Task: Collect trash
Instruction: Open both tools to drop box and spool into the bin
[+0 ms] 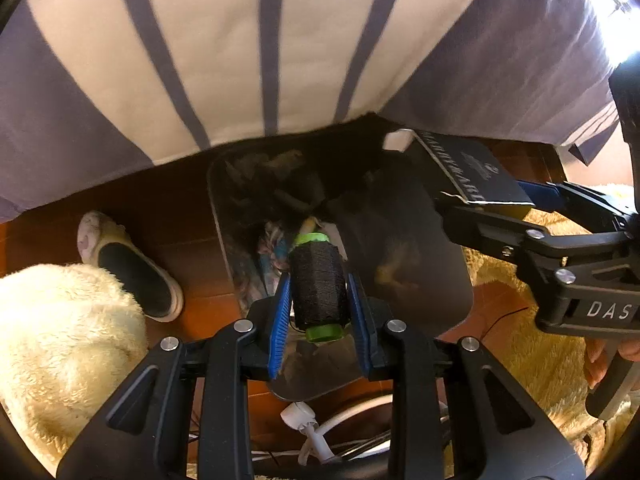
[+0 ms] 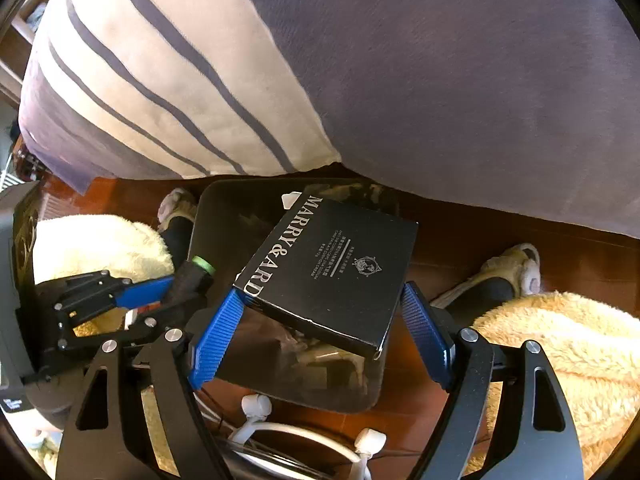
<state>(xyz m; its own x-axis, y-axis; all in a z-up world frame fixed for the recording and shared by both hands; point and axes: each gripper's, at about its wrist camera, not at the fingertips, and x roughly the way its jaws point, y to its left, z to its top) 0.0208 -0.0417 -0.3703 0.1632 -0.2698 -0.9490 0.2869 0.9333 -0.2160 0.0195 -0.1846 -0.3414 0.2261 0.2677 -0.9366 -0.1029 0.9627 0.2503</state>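
1. The left tool [image 1: 320, 300] was clenched on a spool of black thread [image 1: 318, 284] with green ends, holding it over the open dark trash bin [image 1: 432, 280].
2. The right tool [image 2: 320, 320] gripped a flat black box [image 2: 340, 272] between its blue pads [image 2: 216, 340], also above the bin.
3. The bin stood on the wooden floor [image 1: 192, 248], beside a bed with a striped cover [image 1: 240, 60].
4. A slipper [image 1: 132, 268] lay on the floor to the left of the bin.

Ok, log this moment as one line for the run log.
left gripper: shut on thread spool | right gripper: shut on black box | both above: trash bin | release: not yet
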